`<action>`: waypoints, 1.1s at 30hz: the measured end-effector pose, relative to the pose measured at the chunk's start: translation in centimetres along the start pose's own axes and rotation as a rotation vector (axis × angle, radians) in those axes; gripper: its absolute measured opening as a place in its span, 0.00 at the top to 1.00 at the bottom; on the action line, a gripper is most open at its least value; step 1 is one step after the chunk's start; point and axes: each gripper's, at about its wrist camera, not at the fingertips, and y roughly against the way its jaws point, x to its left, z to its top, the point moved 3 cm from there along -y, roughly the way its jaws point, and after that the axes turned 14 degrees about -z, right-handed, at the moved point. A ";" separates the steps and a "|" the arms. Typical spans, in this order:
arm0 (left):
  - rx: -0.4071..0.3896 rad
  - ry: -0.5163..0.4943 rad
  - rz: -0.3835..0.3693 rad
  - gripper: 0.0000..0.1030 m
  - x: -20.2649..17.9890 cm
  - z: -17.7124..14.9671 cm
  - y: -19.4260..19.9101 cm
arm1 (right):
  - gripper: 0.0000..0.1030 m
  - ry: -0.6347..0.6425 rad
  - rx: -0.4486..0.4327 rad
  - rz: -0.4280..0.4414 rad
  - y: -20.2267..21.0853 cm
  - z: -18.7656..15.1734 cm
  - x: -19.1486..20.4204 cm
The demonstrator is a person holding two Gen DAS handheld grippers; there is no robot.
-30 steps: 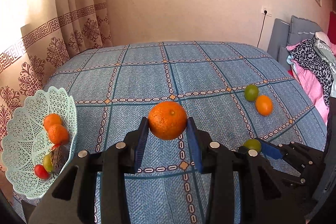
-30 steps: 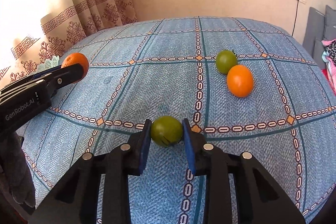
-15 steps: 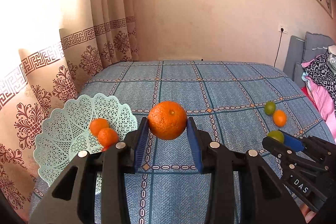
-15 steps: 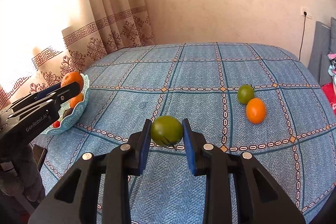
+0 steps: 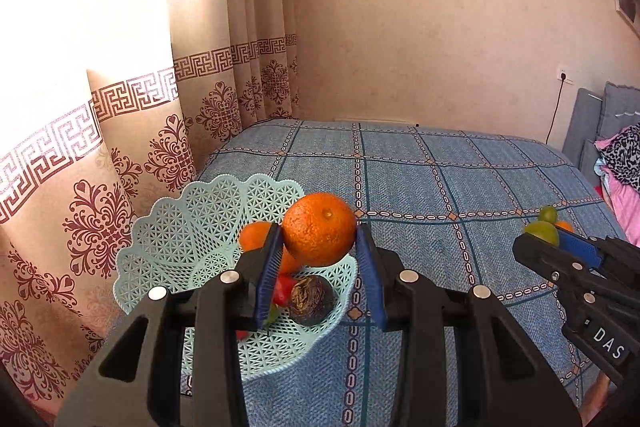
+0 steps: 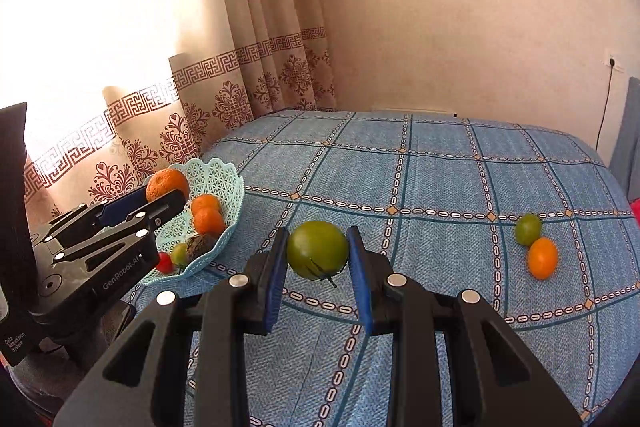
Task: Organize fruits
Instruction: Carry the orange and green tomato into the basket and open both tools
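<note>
Your left gripper [image 5: 319, 259] grips an orange [image 5: 319, 229] above the basket [image 5: 168, 227]; the right gripper [image 6: 318, 267] grips a green fruit [image 6: 317, 250]; two fruits [image 6: 536, 245] remain far right.

Your left wrist view looks close over the basket [image 5: 168, 227]; your right views it from farther right; both share the bed [image 6: 440, 179].

The blue checked bed [image 6: 440, 179] carries a lattice basket [image 6: 224, 183] and 2 loose fruits [image 6: 542, 258].
</note>
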 end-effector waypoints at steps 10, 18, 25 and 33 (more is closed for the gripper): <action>-0.004 0.060 0.037 0.63 4.2 -0.4 0.7 | 0.71 0.056 0.001 0.048 -1.0 1.1 5.1; -0.001 0.105 0.049 0.63 6.6 -0.8 0.6 | 0.71 0.069 0.023 0.078 -2.6 1.9 8.0; 0.001 0.148 0.063 0.62 8.2 -1.3 0.7 | 0.71 0.085 0.047 0.096 -4.2 2.3 10.2; -0.046 0.227 0.089 0.44 10.7 -0.9 2.2 | 0.71 0.097 0.065 0.121 -5.0 2.0 11.9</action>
